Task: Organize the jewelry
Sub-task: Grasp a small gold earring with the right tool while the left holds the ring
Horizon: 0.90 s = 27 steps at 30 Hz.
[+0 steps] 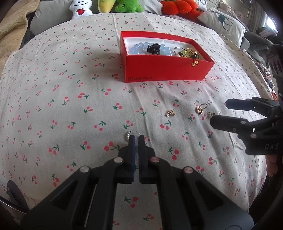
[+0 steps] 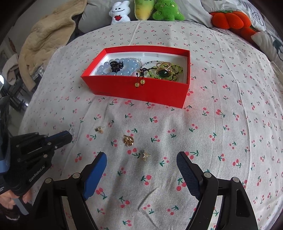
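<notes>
A red box (image 1: 164, 66) (image 2: 134, 88) on the cherry-print cloth holds a blue bead bracelet (image 1: 141, 49) (image 2: 127, 65), a black clip, a green bracelet (image 2: 164, 72) and gold rings. My left gripper (image 1: 136, 137) (image 2: 69, 136) is shut on a small silver ring (image 1: 131, 133) (image 2: 71, 131) at the cloth. Three small gold pieces lie loose: one (image 1: 170, 113) (image 2: 99, 129), one (image 1: 200, 108) (image 2: 128, 139), one (image 1: 210, 114) (image 2: 145, 155). My right gripper (image 2: 141, 159) (image 1: 219, 112) is open, straddling the nearest gold piece.
Plush toys (image 2: 118, 12) (image 1: 80, 8), an orange pumpkin plush (image 2: 230, 19) and pillows (image 1: 224, 23) line the far edge. A beige blanket (image 2: 47, 39) lies at the far left.
</notes>
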{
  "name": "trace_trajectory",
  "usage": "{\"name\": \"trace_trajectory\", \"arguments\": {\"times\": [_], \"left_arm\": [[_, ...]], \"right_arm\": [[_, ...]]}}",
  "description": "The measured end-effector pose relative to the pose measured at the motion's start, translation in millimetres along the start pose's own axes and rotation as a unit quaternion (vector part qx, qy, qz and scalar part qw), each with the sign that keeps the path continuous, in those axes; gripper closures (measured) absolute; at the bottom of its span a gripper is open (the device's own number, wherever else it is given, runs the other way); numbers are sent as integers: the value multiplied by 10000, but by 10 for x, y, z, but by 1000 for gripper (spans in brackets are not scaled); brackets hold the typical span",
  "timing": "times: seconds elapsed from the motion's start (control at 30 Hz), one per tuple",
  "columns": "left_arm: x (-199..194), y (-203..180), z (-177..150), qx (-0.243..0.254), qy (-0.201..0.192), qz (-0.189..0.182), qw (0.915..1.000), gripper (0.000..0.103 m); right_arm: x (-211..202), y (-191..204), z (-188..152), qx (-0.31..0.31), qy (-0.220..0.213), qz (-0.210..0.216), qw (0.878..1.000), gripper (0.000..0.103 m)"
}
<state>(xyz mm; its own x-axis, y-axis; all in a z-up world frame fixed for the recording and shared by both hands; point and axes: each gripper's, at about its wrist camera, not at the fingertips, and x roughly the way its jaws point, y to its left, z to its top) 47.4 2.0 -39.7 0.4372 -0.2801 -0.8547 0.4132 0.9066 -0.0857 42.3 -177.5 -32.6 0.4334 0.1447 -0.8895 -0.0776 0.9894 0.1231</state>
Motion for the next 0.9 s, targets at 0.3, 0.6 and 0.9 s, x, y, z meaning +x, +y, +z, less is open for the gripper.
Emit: {"name": "trace_trajectory", "arguments": {"times": [0.3, 0.6, 0.9], "left_arm": [[-30, 54, -62, -2, 61, -62, 10000, 76], [34, 42, -40, -21, 71, -111, 9999, 66], [107, 38, -17, -8, 12, -146, 9999, 67]], "right_arm": [[183, 180, 138, -192, 186, 112, 9996, 57], [238, 148, 189, -182, 231, 146, 9995, 96], [-5, 53, 203, -97, 16, 291, 9995, 97]]}}
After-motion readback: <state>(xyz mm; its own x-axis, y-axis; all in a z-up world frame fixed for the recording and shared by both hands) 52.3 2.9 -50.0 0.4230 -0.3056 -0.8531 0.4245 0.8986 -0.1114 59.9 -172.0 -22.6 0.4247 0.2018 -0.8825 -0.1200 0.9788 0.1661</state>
